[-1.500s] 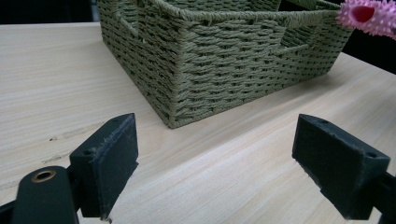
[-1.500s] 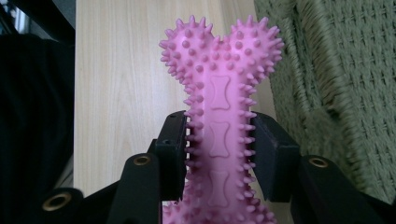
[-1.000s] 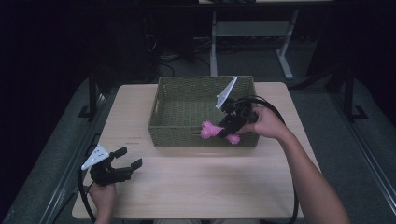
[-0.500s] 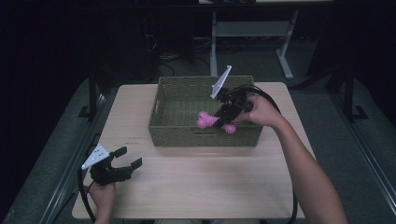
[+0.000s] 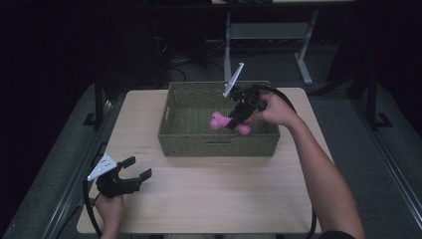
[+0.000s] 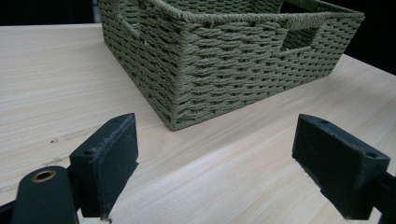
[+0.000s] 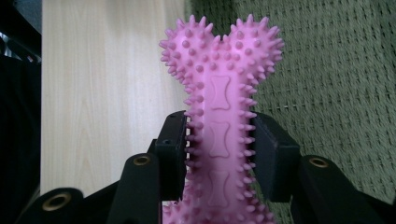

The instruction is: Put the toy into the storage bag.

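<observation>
Right claw point(image 5: 234, 121) pinching pink spiky bone point(image 7: 219, 116), lower end hidden | left claw point(image 6: 215, 154) spread

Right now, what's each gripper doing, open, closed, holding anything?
Left gripper: open, empty, near the table's front corner.
Right gripper: shut on the pink spiky bone toy.

Both grippers are black, the left gripper point(image 5: 133, 177) and right gripper point(image 5: 233, 121) each topped by a grey three-cornered plate. Brass-coloured rivets dot the blocky jaws. Thick black cables trail off, and the forearms are bare
</observation>
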A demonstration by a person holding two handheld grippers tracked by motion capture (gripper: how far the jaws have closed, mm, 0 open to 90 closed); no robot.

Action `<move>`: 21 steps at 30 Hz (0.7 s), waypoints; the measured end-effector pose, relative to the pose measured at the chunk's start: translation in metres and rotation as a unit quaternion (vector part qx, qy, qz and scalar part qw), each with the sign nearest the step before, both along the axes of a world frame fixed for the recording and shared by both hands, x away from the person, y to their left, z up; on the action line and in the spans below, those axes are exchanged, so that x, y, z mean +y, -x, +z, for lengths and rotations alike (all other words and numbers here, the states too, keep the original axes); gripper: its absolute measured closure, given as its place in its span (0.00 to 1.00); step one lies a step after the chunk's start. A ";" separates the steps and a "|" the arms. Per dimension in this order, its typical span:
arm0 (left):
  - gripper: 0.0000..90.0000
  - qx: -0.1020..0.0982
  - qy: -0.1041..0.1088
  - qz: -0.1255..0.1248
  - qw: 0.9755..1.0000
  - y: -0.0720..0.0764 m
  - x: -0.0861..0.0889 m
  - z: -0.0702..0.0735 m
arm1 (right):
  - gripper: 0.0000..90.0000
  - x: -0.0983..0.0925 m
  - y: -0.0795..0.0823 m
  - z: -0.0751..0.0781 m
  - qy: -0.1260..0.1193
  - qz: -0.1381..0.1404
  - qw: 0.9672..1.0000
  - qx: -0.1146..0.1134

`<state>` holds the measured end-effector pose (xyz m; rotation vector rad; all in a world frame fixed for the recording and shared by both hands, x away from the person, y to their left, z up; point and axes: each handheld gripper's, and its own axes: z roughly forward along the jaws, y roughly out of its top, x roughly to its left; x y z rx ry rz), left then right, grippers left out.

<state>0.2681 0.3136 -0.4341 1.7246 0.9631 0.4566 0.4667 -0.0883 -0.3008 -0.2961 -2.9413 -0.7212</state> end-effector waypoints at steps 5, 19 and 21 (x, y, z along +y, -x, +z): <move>0.15 0.000 0.001 0.000 1.000 0.000 0.000 0.000 | 0.64 -0.002 -0.008 -0.004 -0.008 -0.006 1.000 0.002; 0.15 0.001 0.001 0.000 1.000 0.000 -0.001 0.000 | 0.64 -0.011 -0.025 -0.018 -0.008 -0.029 0.999 0.014; 0.15 0.001 0.001 0.000 1.000 0.000 -0.001 0.000 | 0.64 -0.011 -0.027 -0.020 -0.008 -0.029 0.999 0.015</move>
